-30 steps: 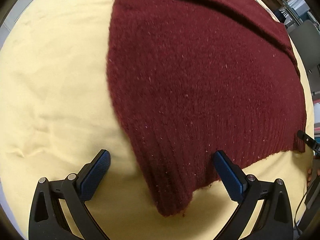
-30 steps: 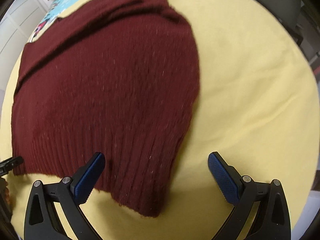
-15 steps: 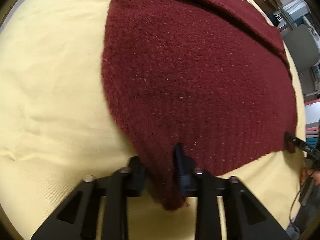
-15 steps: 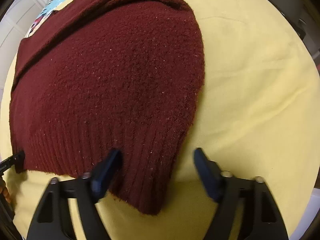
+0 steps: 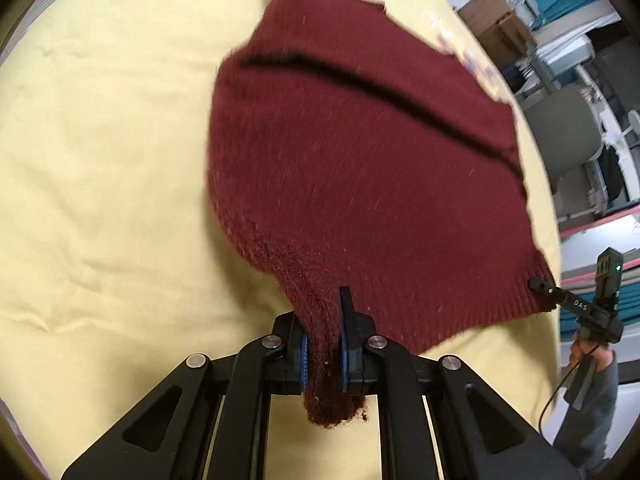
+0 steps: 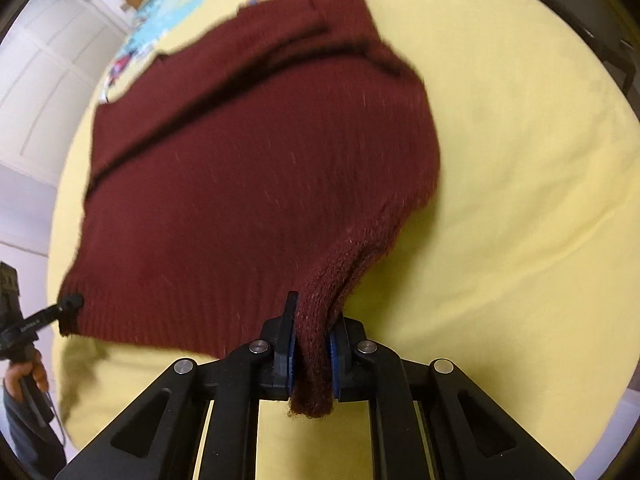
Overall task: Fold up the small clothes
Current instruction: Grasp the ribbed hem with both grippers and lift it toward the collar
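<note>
A dark red knitted sweater [image 5: 360,168] lies on a yellow sheet [image 5: 100,160], its ribbed hem towards me. My left gripper [image 5: 320,308] is closing tight on the hem's left corner, pads pressing the bunched knit, which hangs out below the fingers. My right gripper [image 6: 316,312] grips the hem's right corner of the sweater [image 6: 260,184] the same way. Both corners are lifted off the yellow sheet [image 6: 520,160], and the hem stretches between them. Each view shows the other gripper pinching the far corner: the right gripper [image 5: 538,282] and the left gripper [image 6: 72,302].
The sheet's far end has a colourful cartoon print [image 6: 172,20]. White cupboard doors [image 6: 48,60] stand to the left. A grey chair [image 5: 560,132] and cardboard boxes [image 5: 492,12] stand beyond the right edge. A person's hand [image 5: 588,352] holds the right gripper's handle.
Both grippers went from wide open around the hem corners to shut on them, then rose, pulling the hem up off the sheet.
</note>
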The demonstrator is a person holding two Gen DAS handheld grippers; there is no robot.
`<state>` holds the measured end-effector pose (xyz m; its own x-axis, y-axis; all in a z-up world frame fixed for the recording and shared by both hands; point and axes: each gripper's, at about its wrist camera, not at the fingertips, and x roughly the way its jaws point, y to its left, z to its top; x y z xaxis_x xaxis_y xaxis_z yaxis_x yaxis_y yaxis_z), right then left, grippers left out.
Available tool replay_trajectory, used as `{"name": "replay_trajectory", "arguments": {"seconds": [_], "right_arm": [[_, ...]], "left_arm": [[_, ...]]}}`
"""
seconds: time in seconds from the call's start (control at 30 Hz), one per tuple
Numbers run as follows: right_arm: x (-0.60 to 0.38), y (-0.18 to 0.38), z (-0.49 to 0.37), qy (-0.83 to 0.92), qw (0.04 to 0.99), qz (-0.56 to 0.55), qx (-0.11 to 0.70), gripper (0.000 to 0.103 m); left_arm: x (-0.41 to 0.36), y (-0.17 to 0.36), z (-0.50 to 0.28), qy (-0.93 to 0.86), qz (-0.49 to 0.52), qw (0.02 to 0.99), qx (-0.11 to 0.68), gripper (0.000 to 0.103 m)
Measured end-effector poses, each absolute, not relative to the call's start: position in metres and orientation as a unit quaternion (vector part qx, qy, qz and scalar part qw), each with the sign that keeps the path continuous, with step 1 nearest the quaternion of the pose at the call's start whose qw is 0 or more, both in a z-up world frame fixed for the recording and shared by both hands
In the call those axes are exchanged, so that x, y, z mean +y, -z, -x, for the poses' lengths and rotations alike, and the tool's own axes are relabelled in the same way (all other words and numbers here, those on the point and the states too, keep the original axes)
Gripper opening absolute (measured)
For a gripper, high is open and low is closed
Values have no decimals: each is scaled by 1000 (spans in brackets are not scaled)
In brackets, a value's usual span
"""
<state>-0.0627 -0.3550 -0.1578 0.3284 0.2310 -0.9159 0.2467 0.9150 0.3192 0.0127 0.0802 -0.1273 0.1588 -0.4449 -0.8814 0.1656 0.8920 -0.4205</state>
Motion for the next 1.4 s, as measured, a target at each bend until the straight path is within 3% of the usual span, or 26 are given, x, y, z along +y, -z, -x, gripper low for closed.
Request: {"name": "replay_trajectory", "arguments": {"seconds": [0.23,0.8,0.97,1.4], "right_arm": [[-368,115,37,-11,822,-247,514,11],[-374,37,-96,29,890,-170,423,11],[-372,43,-148,49,889,-144,433,11],[-372,139,-209,82,830,-133,536,14]], "left_arm": [[82,79,-51,216,118,780,575,9],[49,15,-188,201,86,843,491,9],[28,28,-226,181,48,848,497,9],[2,121,-267,127,-24,836,533,10]]}}
